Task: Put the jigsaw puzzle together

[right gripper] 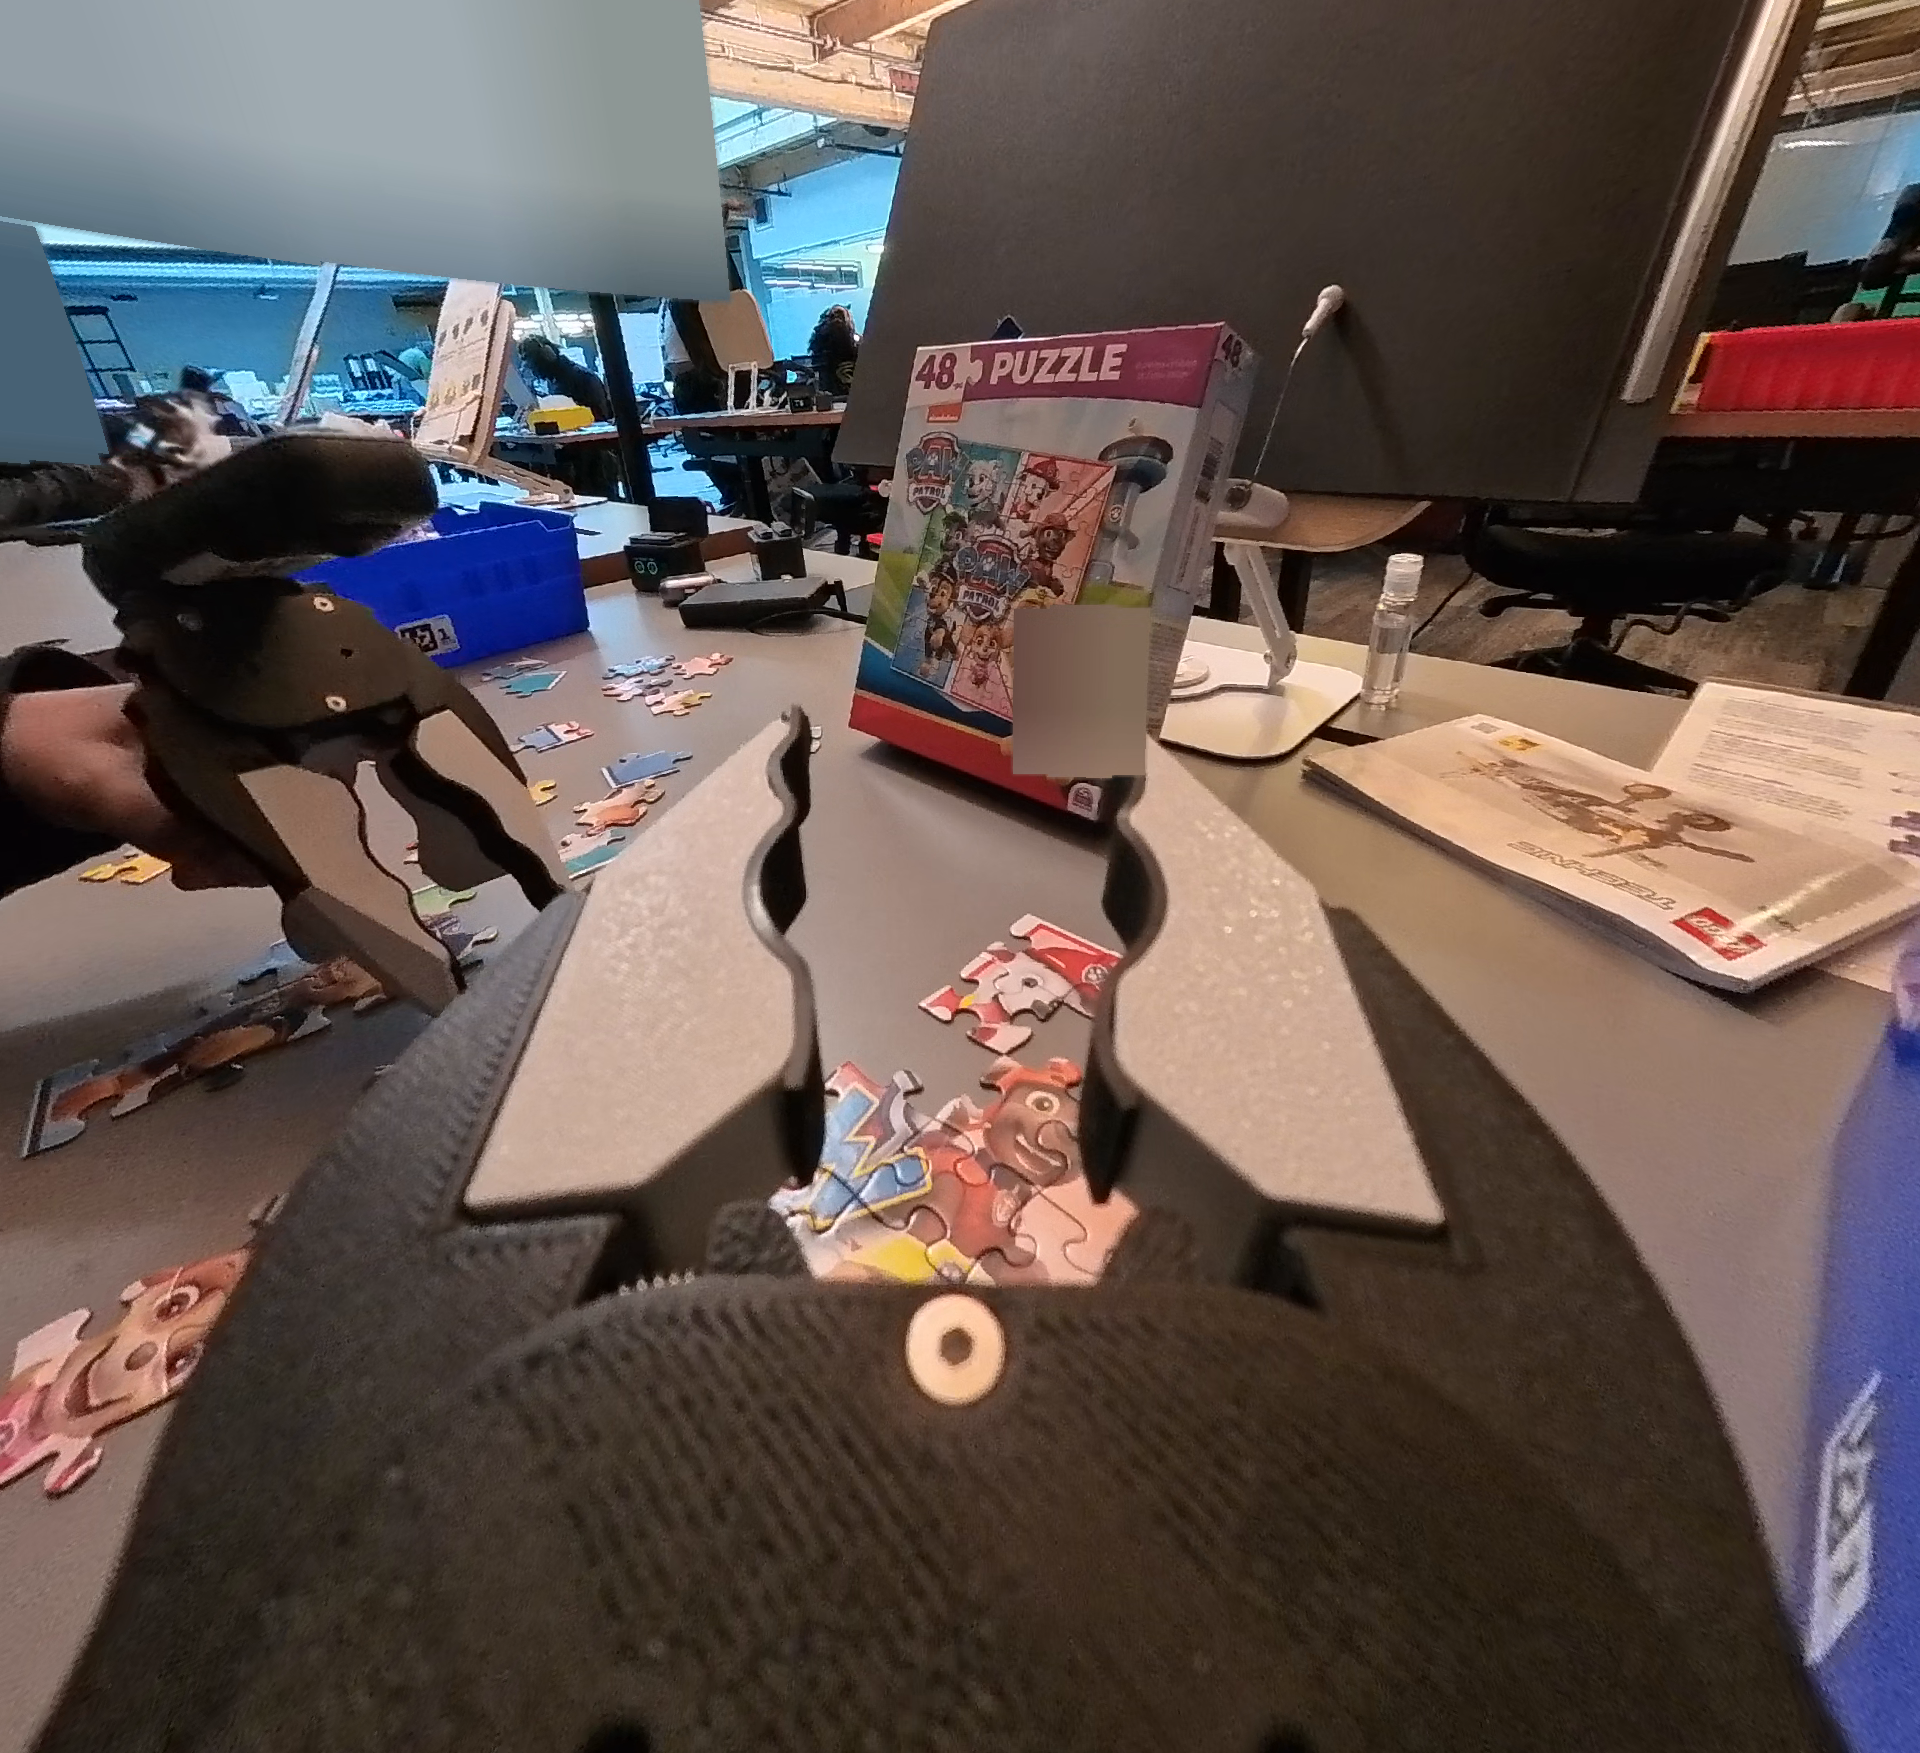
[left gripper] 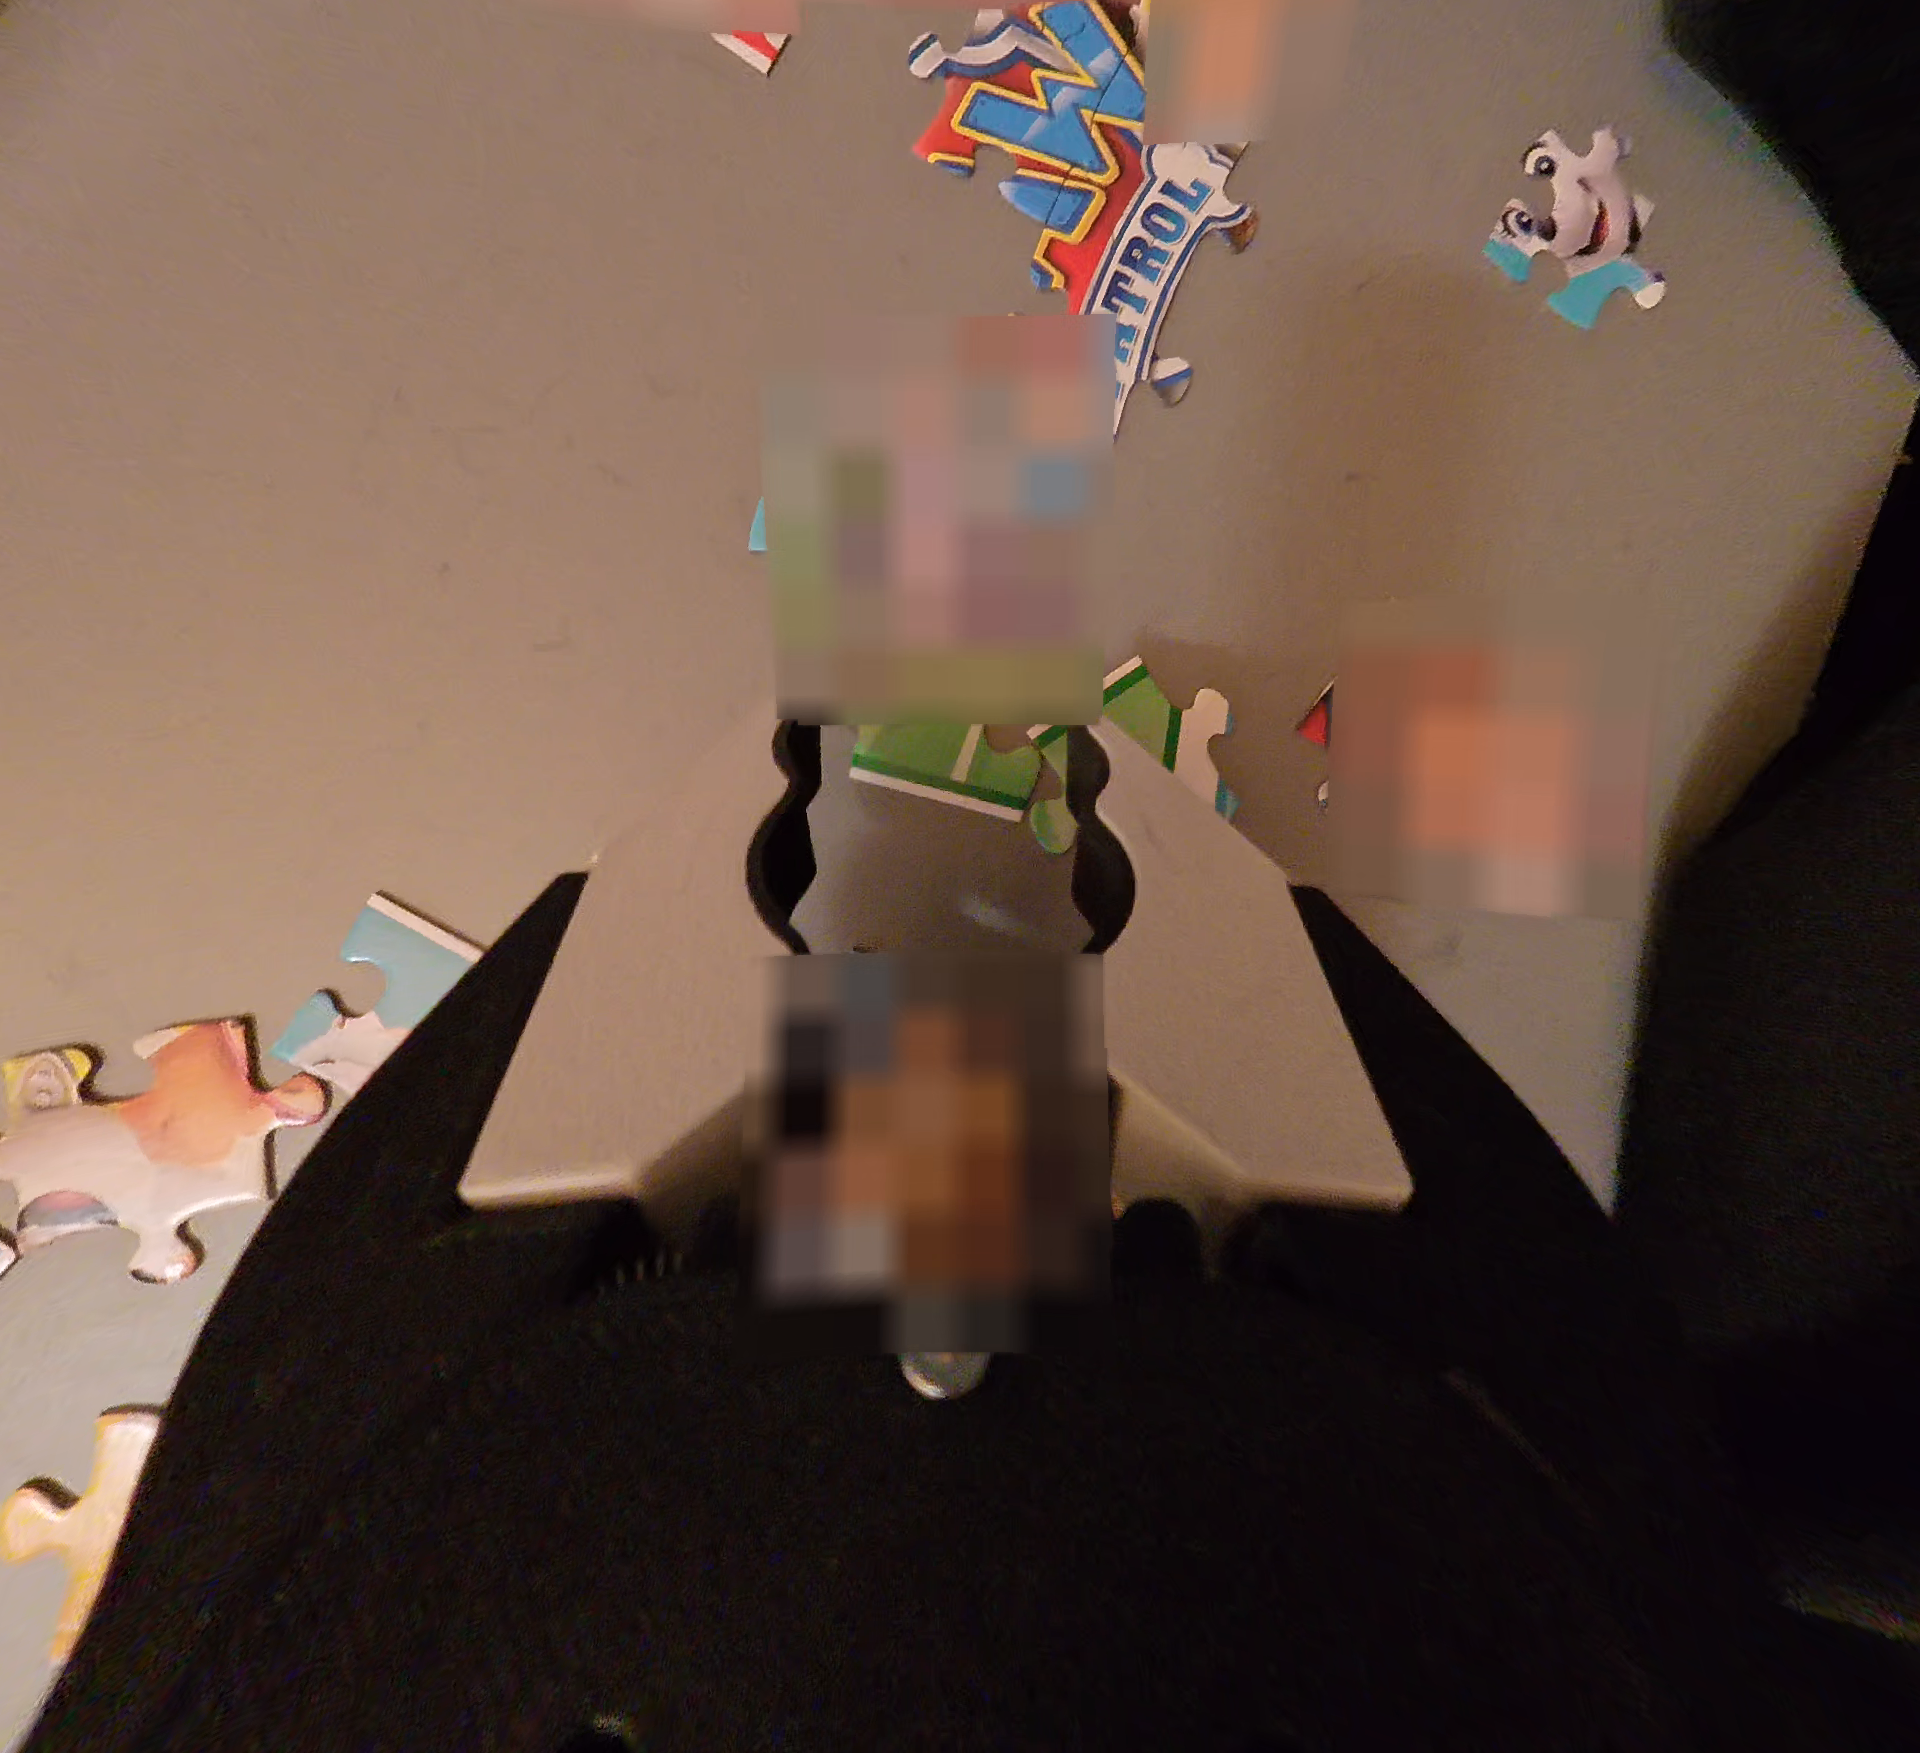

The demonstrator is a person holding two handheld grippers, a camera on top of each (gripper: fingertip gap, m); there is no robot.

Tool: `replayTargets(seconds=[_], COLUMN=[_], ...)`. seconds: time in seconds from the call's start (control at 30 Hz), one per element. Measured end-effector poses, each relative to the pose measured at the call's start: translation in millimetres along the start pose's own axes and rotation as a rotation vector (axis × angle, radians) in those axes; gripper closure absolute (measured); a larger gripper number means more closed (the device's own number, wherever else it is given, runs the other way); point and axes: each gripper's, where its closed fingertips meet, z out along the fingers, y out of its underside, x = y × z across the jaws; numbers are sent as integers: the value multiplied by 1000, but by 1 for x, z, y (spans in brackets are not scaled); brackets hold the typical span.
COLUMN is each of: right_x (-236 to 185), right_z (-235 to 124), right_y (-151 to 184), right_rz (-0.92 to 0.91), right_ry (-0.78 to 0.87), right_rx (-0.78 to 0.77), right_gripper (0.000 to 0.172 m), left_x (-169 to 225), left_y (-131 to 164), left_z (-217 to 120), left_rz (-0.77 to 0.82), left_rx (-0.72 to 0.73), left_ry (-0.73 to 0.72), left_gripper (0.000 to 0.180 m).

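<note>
A joined cluster of puzzle pieces (right gripper: 956, 1173) is lying on the grey table (right gripper: 1455, 1132), just below the right gripper (right gripper: 956, 768), whose fingers are standing apart with nothing between them. A loose red-and-white piece (right gripper: 1023, 981) is sitting just beyond it, apart from the cluster.

To the left, the left gripper (left gripper: 940, 768) is pointing down over a green-edged assembled section (left gripper: 935, 763), its fingers spread and pressing on nothing.

Many single pieces (right gripper: 623, 685) are lying scattered on the far left, so only small sections are joined.

A printed puzzle box (right gripper: 1049, 560) is standing upright farther off; a booklet (right gripper: 1600, 862) is lying to the right. Both carry writing.
</note>
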Motion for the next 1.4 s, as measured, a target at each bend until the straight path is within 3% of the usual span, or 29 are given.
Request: replayTargets(seconds=[0.33, 0.5, 0.67, 1.4], right_x=[1, 1, 1, 0], right_z=[-1, -1, -1, -1], right_y=[0, 0, 0, 1], right_rz=[0, -3, -3, -11], right_ry=[1, 0, 1, 1], right_rx=[2, 0, 0, -7], right_gripper=[117, 117, 117, 117], left_x=[-2, -14, -12, -6], left_y=[-3, -14, -24, -30], left_z=[-1, 0, 5, 23], left_rz=[14, 0, 6, 63], left_rx=[8, 61, 85, 64], left_ry=[-23, -115, -113, -89], left_gripper=[135, 93, 77, 76])
